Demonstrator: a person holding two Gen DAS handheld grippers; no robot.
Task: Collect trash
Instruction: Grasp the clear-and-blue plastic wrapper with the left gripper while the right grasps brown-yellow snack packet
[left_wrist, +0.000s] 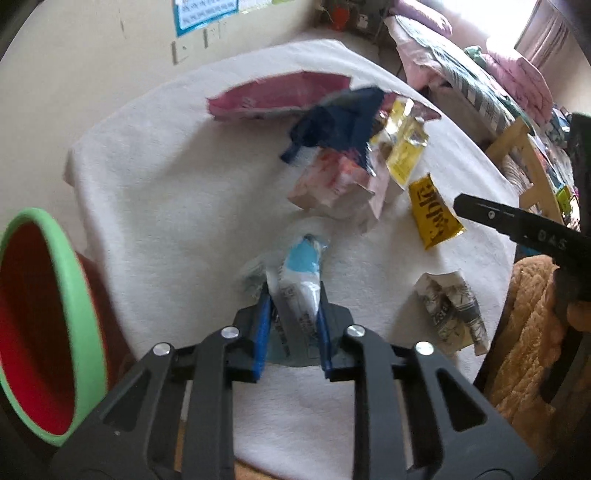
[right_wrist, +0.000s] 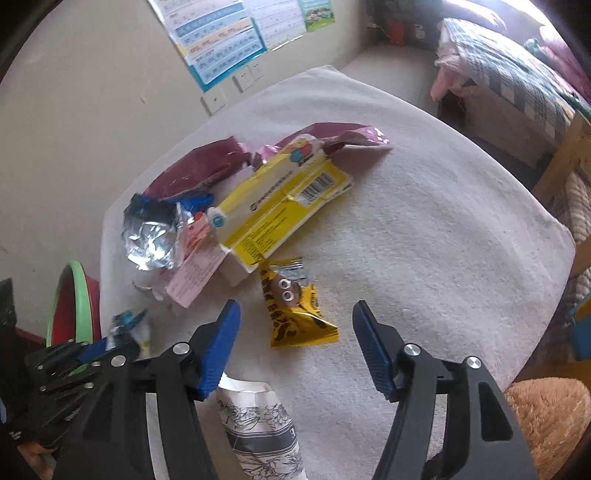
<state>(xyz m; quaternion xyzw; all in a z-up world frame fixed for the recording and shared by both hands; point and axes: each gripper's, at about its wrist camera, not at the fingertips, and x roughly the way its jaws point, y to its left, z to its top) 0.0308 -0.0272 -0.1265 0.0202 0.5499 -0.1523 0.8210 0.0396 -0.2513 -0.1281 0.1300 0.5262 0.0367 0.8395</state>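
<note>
We see the left gripper (left_wrist: 293, 314) with its jaws clenched on a blue-and-white wrapper (left_wrist: 301, 273), which lies near the left edge of the tabletop (left_wrist: 166, 192). The bin (left_wrist: 55, 332), red inside with a green rim, stands just beyond that edge. The right gripper (right_wrist: 295, 347) hangs with jaws released and nothing between them, above a yellow packet (right_wrist: 295, 314) near the middle of the tabletop. Further trash lies toward the far edge: a yellow box (right_wrist: 280, 206), crumpled foil (right_wrist: 151, 236) and a pink bag (left_wrist: 273, 96). A printed paper wad (right_wrist: 258, 424) sits near the near edge.

To do this step well, we judge that the left gripper should lift the wrapper clear of the cloth before swinging it across, hold its grip firm since thin film may slip, and let go only once above the bin's mouth. The right gripper should straddle the packet squarely before closing.
</note>
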